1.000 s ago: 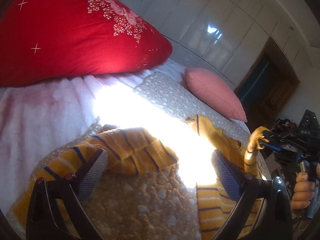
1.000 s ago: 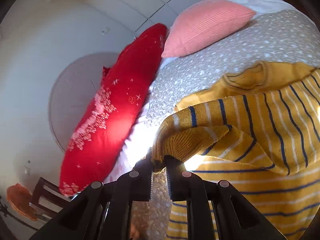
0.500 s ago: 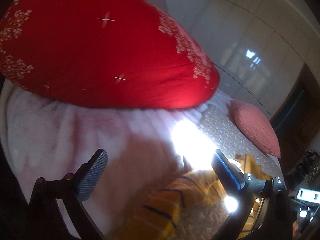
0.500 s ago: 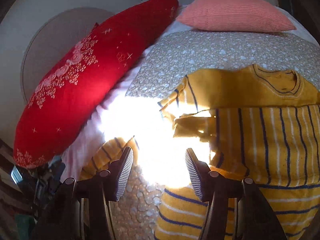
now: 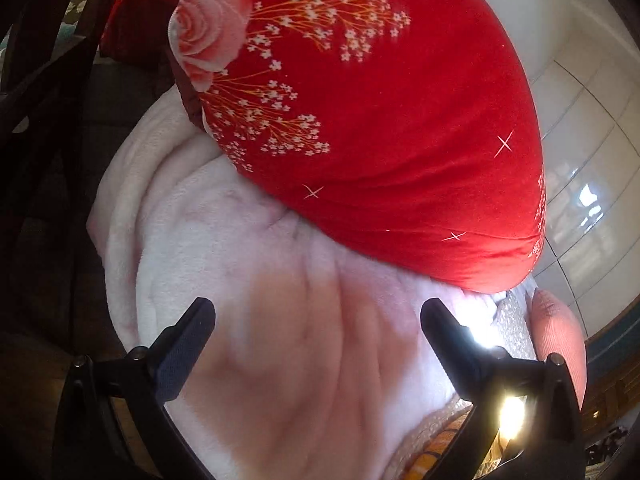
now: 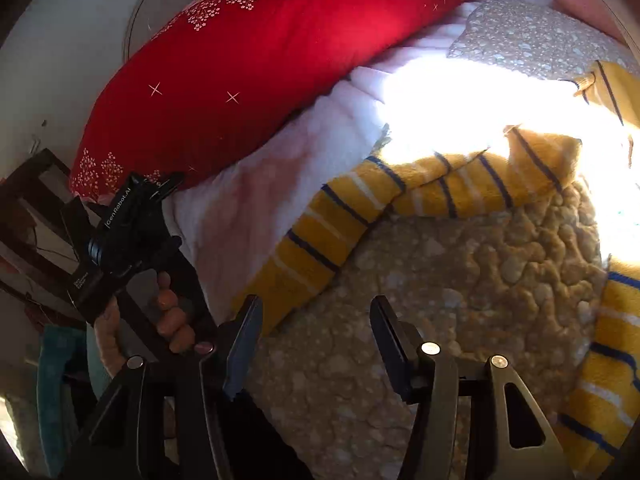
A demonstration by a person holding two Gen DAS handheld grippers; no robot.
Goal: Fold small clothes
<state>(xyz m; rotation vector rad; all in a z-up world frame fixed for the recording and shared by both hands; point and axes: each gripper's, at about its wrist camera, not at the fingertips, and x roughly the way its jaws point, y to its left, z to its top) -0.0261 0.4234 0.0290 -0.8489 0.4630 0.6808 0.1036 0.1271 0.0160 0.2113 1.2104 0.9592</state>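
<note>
A yellow sweater with navy and white stripes lies on the quilted bedspread [image 6: 440,280]. Its sleeve [image 6: 360,216] stretches toward the lower left in the right wrist view; the body [image 6: 608,380] shows at the right edge. My right gripper [image 6: 316,320] is open and empty, just in front of the sleeve's cuff end. My left gripper [image 5: 316,320] is open and empty over a white fleece blanket [image 5: 280,340]; only a sliver of the sweater [image 5: 436,452] shows at the bottom. The left gripper's body [image 6: 124,224], held by a hand, shows at the left in the right wrist view.
A large red floral pillow [image 5: 380,120] lies on the white blanket along the bed's far side and also shows in the right wrist view [image 6: 260,60]. A pink cushion [image 5: 560,344] sits by the wall. Dark wooden furniture [image 6: 32,184] stands beside the bed. Strong sunlight washes out part of the bedspread.
My right gripper let go of the sleeve cuff, opened and moved left toward the other sleeve. My left gripper swung left off the sweater toward the red pillow and blanket.
</note>
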